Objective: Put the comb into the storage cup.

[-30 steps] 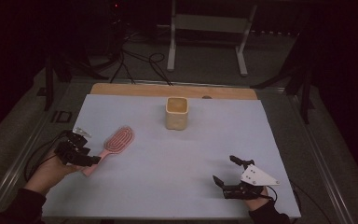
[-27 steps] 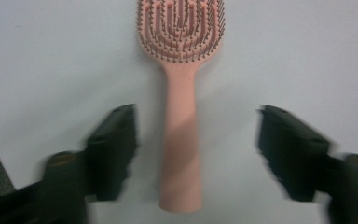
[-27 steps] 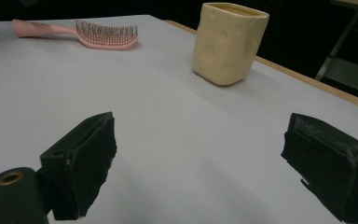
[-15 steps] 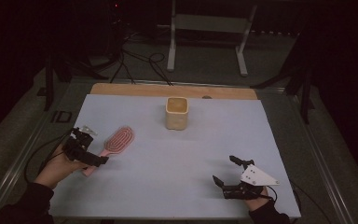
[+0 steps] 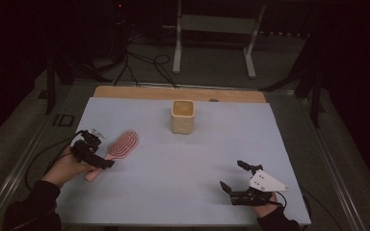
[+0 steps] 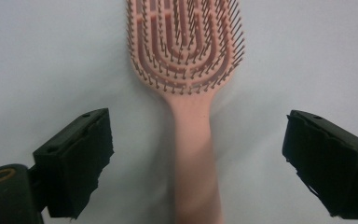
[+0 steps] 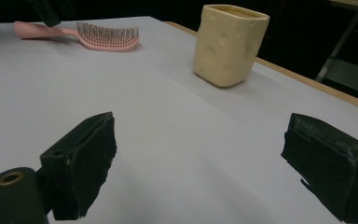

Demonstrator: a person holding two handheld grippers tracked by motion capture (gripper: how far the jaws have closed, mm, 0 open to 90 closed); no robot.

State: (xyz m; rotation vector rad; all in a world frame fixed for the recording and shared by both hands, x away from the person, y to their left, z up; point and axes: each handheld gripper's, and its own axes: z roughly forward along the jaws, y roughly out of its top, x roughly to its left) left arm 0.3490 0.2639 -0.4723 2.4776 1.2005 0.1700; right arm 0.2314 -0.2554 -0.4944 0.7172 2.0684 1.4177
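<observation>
The left gripper (image 5: pixel 92 153) hangs over the near-left part of the table (image 5: pixel 270 144), jaws spread wide after just opening, and nothing is pinched. Between them lies the handle of the pink hairbrush (image 6: pixel 193 135), touched by neither pad. The brush lies flat, bristles up, its long axis running straight on from the gripper, head farthest away (toward the cream cup (image 5: pixel 182 116)). A straight close across the handle looks like all the grab needs. The right gripper (image 5: pixel 241 182), also spread and empty, rests well apart at the near right, so the left is plainly nearer.
</observation>
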